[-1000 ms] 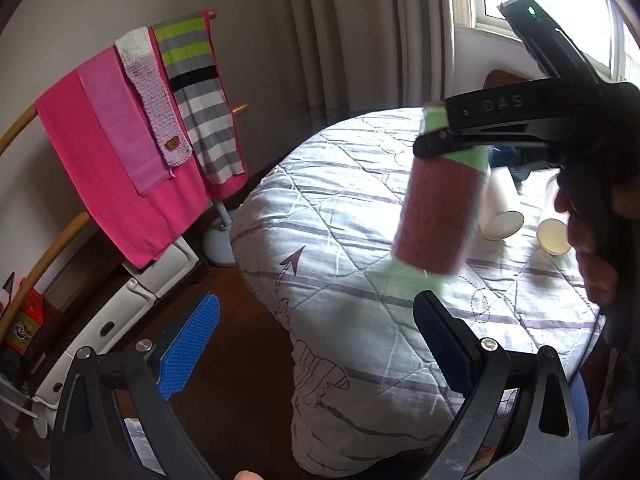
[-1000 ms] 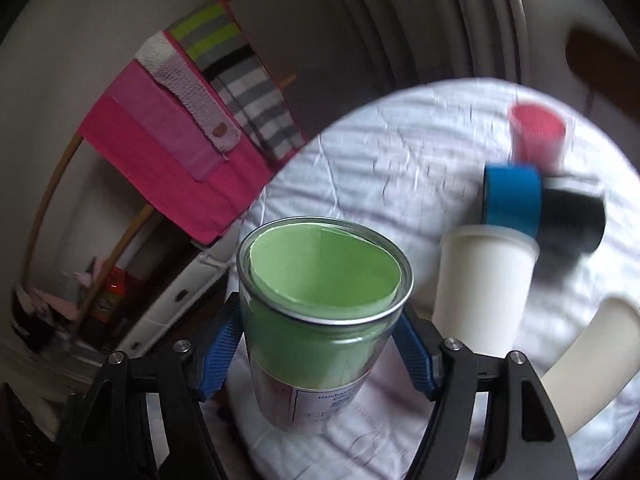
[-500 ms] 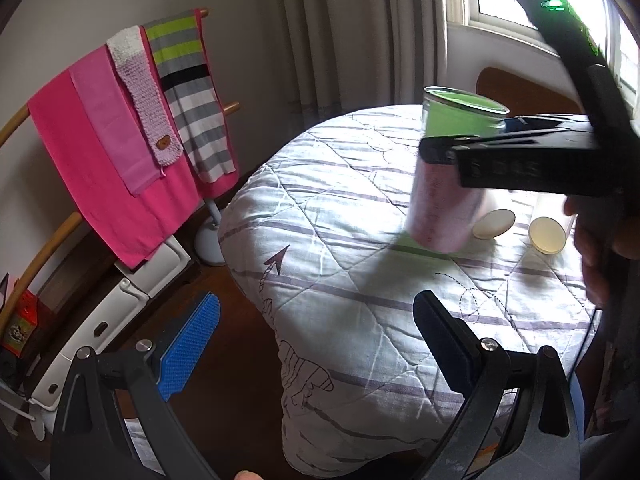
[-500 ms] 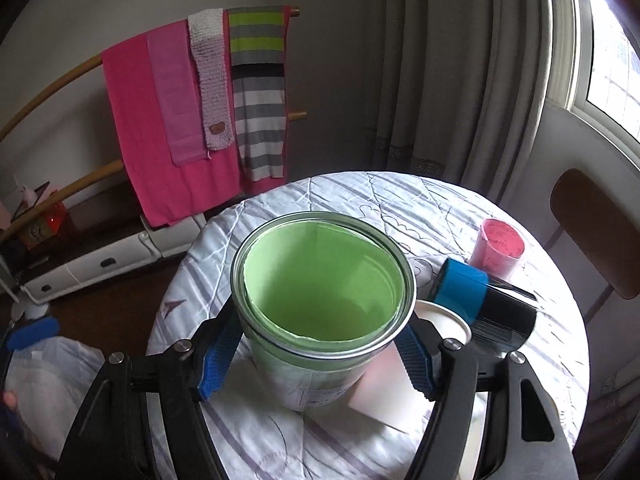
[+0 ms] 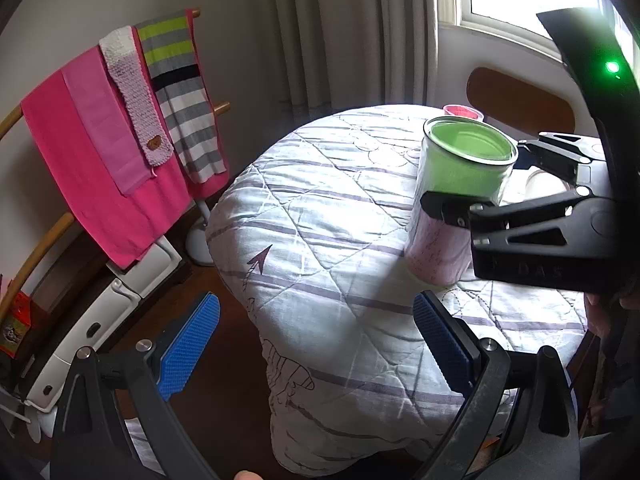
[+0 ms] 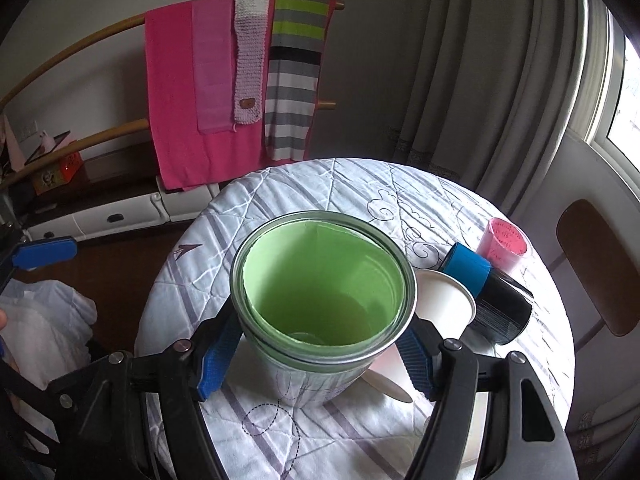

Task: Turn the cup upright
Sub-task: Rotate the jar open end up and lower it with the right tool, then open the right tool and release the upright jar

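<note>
- Right wrist view alone shows the green-lined glass cup [image 6: 322, 304] upright, mouth up, on the quilted round table [image 6: 400, 184]; the right gripper [image 6: 316, 350] pinches its smooth wall with ribbed blue pads.
- Behind the cup: white paper cup [image 6: 444, 306], black cylinder [image 6: 494, 310].
- Left wrist view shows the left gripper [image 5: 316, 344] spread wide and holding nothing, off the table's edge.

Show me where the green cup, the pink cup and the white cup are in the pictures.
green cup [image 6: 320, 300], right wrist view, on its green inner wall.
pink cup [image 6: 505, 245], right wrist view, on its pink top face.
white cup [image 6: 442, 304], right wrist view, on its white side wall.
</note>
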The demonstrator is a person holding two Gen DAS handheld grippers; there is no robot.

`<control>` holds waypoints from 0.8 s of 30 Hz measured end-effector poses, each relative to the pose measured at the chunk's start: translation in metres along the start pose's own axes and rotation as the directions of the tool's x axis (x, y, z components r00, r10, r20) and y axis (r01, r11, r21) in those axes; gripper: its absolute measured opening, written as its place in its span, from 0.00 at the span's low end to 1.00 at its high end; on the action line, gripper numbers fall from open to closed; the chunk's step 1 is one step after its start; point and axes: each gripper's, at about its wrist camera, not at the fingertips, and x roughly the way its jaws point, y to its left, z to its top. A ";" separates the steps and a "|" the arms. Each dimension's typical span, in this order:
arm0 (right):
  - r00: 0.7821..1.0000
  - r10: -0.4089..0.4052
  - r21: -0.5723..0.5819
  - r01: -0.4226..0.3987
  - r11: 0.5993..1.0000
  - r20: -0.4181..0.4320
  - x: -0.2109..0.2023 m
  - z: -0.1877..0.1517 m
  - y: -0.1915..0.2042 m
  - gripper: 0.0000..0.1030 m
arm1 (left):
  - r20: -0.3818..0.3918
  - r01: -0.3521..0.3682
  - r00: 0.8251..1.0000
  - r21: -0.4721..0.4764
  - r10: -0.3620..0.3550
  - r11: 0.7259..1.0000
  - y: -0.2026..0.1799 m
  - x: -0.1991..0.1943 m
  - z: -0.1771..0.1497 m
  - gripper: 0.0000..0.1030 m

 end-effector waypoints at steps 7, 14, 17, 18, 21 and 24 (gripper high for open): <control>0.999 0.034 0.012 -0.034 0.999 -0.002 -0.012 -0.004 -0.003 0.77 | 0.003 0.009 1.000 0.008 -0.009 1.000 -0.010 -0.005 0.001 0.96; 0.999 0.045 0.047 -0.046 0.998 0.017 -0.038 -0.015 -0.014 0.77 | 0.000 0.005 1.000 0.013 -0.005 1.000 -0.024 -0.013 -0.001 0.96; 0.999 0.029 0.064 -0.030 0.997 0.025 -0.053 -0.023 -0.023 0.77 | 0.010 0.011 1.000 0.001 -0.011 1.000 -0.031 -0.018 0.000 0.96; 0.999 0.018 0.072 -0.021 0.997 0.033 -0.060 -0.028 -0.027 0.77 | 0.017 0.013 1.000 -0.005 -0.013 1.000 -0.035 -0.021 0.001 0.96; 0.999 0.002 0.098 -0.006 0.995 0.046 -0.078 -0.040 -0.040 0.77 | 0.031 0.019 0.999 -0.010 -0.019 1.000 -0.047 -0.027 0.003 0.96; 0.998 -0.006 0.131 -0.003 0.991 0.067 -0.098 -0.053 -0.054 0.77 | 0.064 -0.008 0.998 -0.027 0.010 1.000 -0.062 -0.038 0.006 0.96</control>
